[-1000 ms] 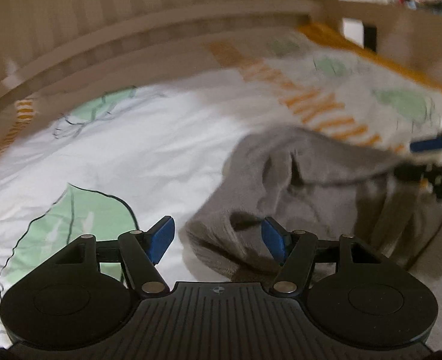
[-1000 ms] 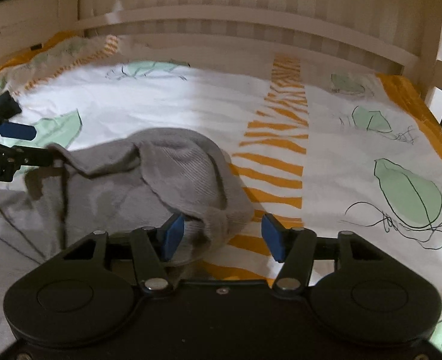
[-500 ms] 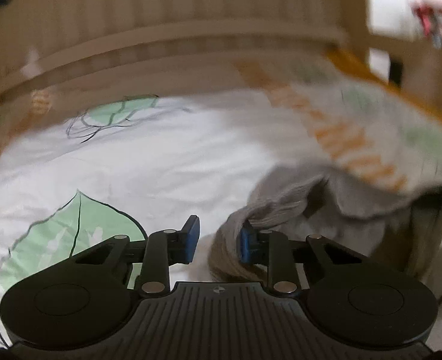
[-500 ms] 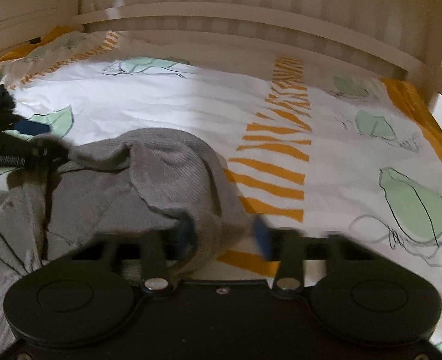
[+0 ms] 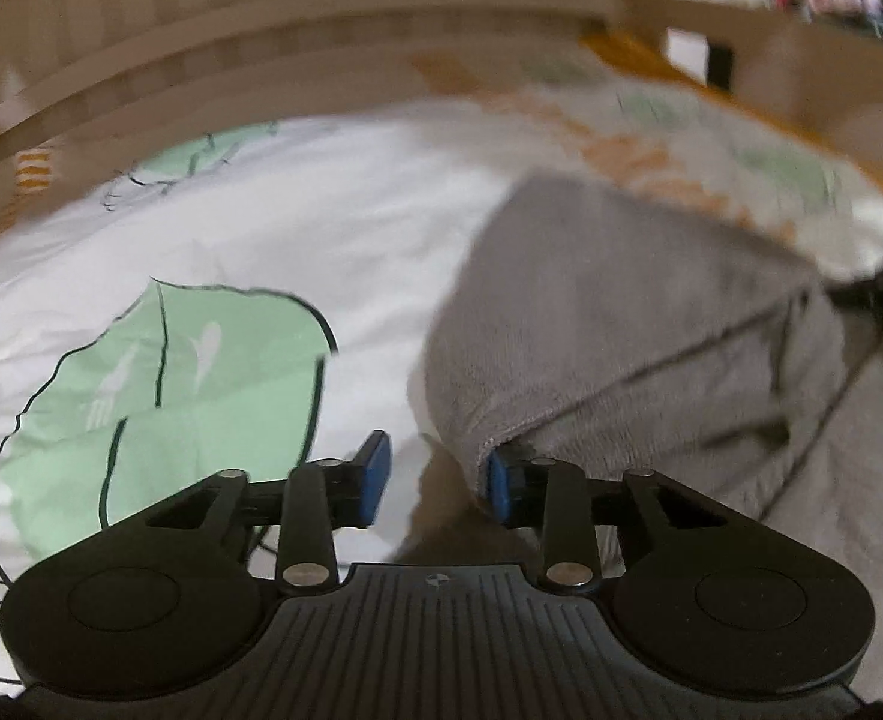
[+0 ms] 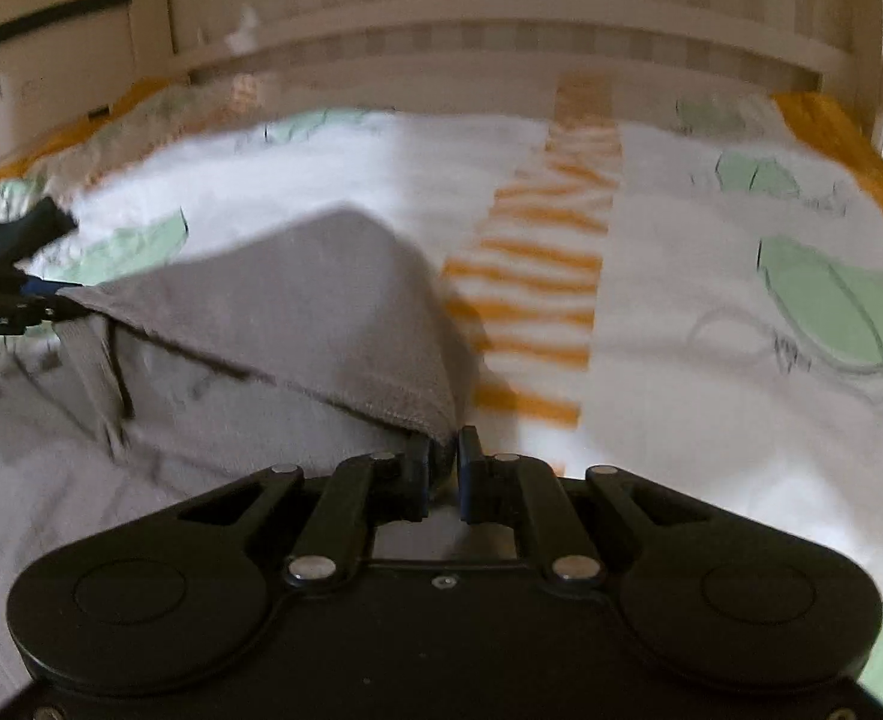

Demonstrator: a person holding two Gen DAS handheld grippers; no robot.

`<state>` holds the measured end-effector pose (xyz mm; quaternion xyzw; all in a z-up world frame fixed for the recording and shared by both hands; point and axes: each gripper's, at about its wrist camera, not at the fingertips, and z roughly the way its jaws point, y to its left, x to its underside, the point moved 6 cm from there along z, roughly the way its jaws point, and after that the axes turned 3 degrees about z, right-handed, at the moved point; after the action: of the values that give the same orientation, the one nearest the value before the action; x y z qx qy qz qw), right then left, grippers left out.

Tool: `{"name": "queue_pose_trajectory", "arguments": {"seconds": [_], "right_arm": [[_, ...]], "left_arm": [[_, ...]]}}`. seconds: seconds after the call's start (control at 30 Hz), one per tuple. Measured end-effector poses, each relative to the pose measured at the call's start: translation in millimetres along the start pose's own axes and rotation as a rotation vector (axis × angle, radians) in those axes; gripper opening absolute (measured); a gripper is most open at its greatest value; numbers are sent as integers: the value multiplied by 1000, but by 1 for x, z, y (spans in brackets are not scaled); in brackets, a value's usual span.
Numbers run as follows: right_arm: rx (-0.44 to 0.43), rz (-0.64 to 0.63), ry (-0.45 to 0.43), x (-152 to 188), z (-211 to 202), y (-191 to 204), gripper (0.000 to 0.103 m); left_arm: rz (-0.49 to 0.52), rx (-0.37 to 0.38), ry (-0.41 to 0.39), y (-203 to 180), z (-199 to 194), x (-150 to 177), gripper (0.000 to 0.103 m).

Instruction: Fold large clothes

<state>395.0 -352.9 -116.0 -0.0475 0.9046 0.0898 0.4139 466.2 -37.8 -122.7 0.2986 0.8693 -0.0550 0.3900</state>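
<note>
A grey garment (image 5: 615, 324) lies on the bed, its top edge lifted and stretched taut between the two grippers; it also shows in the right wrist view (image 6: 297, 324). My left gripper (image 5: 438, 480) has its blue pads apart, and the cloth's corner touches only the right pad (image 5: 497, 483). My right gripper (image 6: 441, 471) is shut on the garment's other corner. The left gripper also shows at the far left of the right wrist view (image 6: 3, 294), at the cloth's edge.
The bed has a white sheet (image 6: 681, 324) with green leaves and orange stripes. A wooden slatted headboard (image 6: 501, 6) runs along the far side, and a wooden rail (image 5: 759, 36) stands at the right. Both views are motion-blurred.
My right gripper has closed on the garment's corner and lifted it. The left gripper's jaws narrowed, then widened. The crumpled cloth has been pulled up and stretched taut.
</note>
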Motion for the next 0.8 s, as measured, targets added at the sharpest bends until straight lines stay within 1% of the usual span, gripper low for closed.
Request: {"name": "queue_pose_trajectory", "arguments": {"seconds": [0.07,0.13,0.17,0.2,0.23,0.3,0.33,0.4,0.47,0.5,0.53,0.6,0.67,0.7,0.73,0.8], "right_arm": [[11,3,20,-1,4,0,15],[15,8,38,-4,1,-1,38],[22,10,48,-6,-1,-3,45],[22,14,52,-7,-3,-5,55],[8,22,53,-9,-7,-7,61],[-28,49,50,-10,-15,-10,67],[-39,65,44,-13,-22,-13,71],[-54,88,26,-14,-32,-15,74],[-78,109,-2,-22,-43,-15,74],[-89,118,-17,-26,-44,-15,75],[-102,131,-36,-32,-46,-14,75],[-123,152,-63,-43,-42,-9,74],[-125,164,-74,-49,-31,-3,60],[-126,165,-64,-51,-24,1,50],[-128,165,-49,-51,-14,5,44],[-124,158,-26,-48,1,11,44]], "left_arm": [[40,-8,24,0,1,-2,41],[76,-1,39,2,-4,-7,43],[84,6,39,3,-8,-8,43],[89,19,33,4,-14,-11,43],[91,37,24,5,-21,-16,45],[102,76,-2,5,-36,-24,49],[112,98,-13,4,-42,-27,53],[124,129,-35,5,-56,-35,54],[94,150,-69,7,-64,-44,56],[52,157,-96,10,-66,-49,57],[-5,164,-119,13,-65,-54,62],[-137,171,-127,20,-52,-61,64],[-248,156,-106,22,-32,-61,64],[-294,150,-83,23,-19,-58,64],[-331,150,-62,22,-7,-54,64],[-375,149,-17,21,13,-43,64]]}}
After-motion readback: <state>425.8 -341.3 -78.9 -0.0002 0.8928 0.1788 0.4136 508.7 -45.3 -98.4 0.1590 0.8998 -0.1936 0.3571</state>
